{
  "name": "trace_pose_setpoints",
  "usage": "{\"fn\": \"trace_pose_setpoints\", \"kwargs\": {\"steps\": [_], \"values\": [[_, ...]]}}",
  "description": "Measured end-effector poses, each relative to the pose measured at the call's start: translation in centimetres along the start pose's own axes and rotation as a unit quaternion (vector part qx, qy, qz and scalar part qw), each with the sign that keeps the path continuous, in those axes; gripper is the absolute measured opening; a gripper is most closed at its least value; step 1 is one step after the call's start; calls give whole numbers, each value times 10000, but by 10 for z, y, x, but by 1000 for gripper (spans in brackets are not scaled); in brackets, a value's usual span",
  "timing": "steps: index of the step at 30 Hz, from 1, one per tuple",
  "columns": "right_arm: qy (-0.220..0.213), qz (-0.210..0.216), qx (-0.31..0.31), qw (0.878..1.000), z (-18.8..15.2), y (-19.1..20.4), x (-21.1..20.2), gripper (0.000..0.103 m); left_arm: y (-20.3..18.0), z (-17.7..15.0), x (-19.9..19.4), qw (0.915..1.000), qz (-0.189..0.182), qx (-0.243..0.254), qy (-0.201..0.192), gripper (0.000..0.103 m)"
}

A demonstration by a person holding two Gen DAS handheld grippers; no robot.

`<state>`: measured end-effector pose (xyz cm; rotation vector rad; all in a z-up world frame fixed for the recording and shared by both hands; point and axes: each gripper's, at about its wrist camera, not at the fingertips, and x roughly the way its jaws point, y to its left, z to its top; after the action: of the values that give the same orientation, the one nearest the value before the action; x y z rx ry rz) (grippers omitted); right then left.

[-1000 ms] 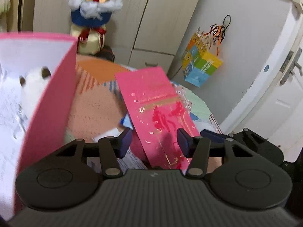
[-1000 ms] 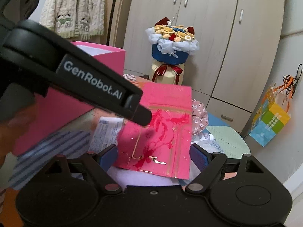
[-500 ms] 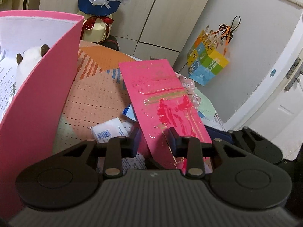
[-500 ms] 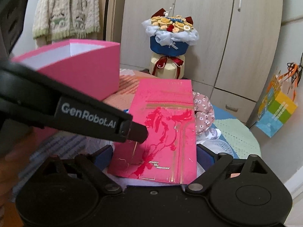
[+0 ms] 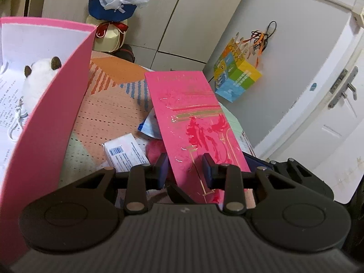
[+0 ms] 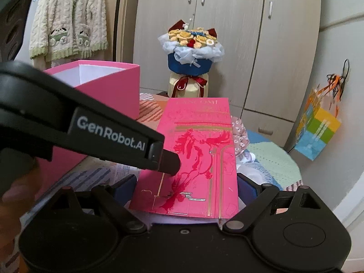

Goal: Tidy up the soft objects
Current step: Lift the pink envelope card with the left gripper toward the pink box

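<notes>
Two tongs meet on one pink envelope [image 5: 200,122]: left tongs [image 5: 185,167] pinch its near edge at 6 o'clock, right tongs [image 6: 186,187] stand spread around it (light, stiff, glossy, likely slippery); grip the short edge.

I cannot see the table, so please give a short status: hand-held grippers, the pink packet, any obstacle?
Left hand-held gripper shut on pink packet. Right hand-held gripper open, packet between its fingers. Pink box close on the left.
</notes>
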<state>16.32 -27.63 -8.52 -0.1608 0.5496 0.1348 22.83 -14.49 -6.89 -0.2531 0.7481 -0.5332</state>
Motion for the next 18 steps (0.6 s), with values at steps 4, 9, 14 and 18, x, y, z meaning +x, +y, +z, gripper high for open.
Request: {"fn": "trace_pose_setpoints", "kwargs": {"steps": [4,9,14,18], "values": [[-82,7,129,9999,-2,4,-18,94,-9,-6,-16,9998,4,205,27,31],[-146,-49,237,9996,-11,14,-40,94,-19,-16,-39,9979,44,636,123,31],[-302,-22,468,9984,-23,25,-65,94,-26,-33,-62,9955,53,934,166,31],[-302,-137,484,9983,-39,41,-78,94,-29,-61,-76,9925,219,1195,136,31]]}}
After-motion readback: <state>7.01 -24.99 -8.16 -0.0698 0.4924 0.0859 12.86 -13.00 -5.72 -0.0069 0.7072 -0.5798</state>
